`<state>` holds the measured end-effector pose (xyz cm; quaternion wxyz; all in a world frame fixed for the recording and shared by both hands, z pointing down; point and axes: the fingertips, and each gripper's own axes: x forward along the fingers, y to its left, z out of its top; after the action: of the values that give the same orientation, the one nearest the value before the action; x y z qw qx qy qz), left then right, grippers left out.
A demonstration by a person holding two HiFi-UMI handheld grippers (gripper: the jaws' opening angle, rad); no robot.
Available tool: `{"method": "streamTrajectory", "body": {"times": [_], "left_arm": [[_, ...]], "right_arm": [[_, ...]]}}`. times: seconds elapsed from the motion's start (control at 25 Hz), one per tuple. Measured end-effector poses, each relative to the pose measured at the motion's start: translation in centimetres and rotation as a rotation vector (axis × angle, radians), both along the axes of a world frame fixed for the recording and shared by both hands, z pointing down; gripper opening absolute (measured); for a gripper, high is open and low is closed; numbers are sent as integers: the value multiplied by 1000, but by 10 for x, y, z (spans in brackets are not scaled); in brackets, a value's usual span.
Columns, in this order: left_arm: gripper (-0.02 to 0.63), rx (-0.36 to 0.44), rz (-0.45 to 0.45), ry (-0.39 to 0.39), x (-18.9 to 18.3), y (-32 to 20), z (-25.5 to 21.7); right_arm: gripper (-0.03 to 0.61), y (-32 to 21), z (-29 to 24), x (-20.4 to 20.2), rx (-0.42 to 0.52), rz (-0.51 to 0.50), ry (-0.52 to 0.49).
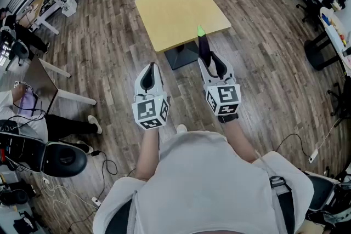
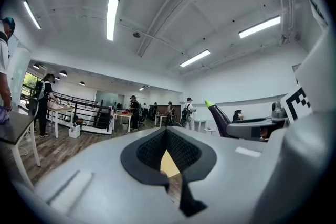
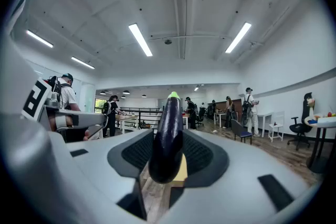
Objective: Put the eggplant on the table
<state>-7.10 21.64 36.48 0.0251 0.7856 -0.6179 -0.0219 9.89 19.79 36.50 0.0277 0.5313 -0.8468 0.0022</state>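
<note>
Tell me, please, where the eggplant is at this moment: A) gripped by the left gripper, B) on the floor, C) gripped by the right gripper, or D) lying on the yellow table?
C: the eggplant sits clamped between the jaws of the right gripper, held up in the air and not resting on the table.

Bright, even indoor light all round, coming from the ceiling strip lights, which blow out to pure white in both gripper views. Shadows are soft, with only a mild one under the table in the head view. Heavy fisheye on all three: straight lines bow, and the gripper views go black in the corners. Up close the eggplant looks a bit soft, with a pale sheen down its side.
</note>
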Motion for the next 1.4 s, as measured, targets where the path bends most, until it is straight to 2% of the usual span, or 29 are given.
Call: {"method": "streamTrajectory", "body": {"times": [0.4, 0.68, 0.88, 1.04, 1.4], "left_arm": [[9, 6, 24, 26, -46, -11, 12], [9, -44, 25, 39, -64, -44, 33], [9, -61, 32, 31, -54, -103, 40], [9, -68, 48, -1, -40, -167, 35], [9, -55, 13, -44, -18, -295, 20]], "right_arm": [[176, -16, 7, -48, 2, 13, 36], [176, -48, 22, -66, -36, 33, 20], [176, -102, 26, -62, -40, 32, 15], [176, -165, 21, -54, -36, 39, -1], [176, -300, 15, -33, -28, 15, -17]]}}
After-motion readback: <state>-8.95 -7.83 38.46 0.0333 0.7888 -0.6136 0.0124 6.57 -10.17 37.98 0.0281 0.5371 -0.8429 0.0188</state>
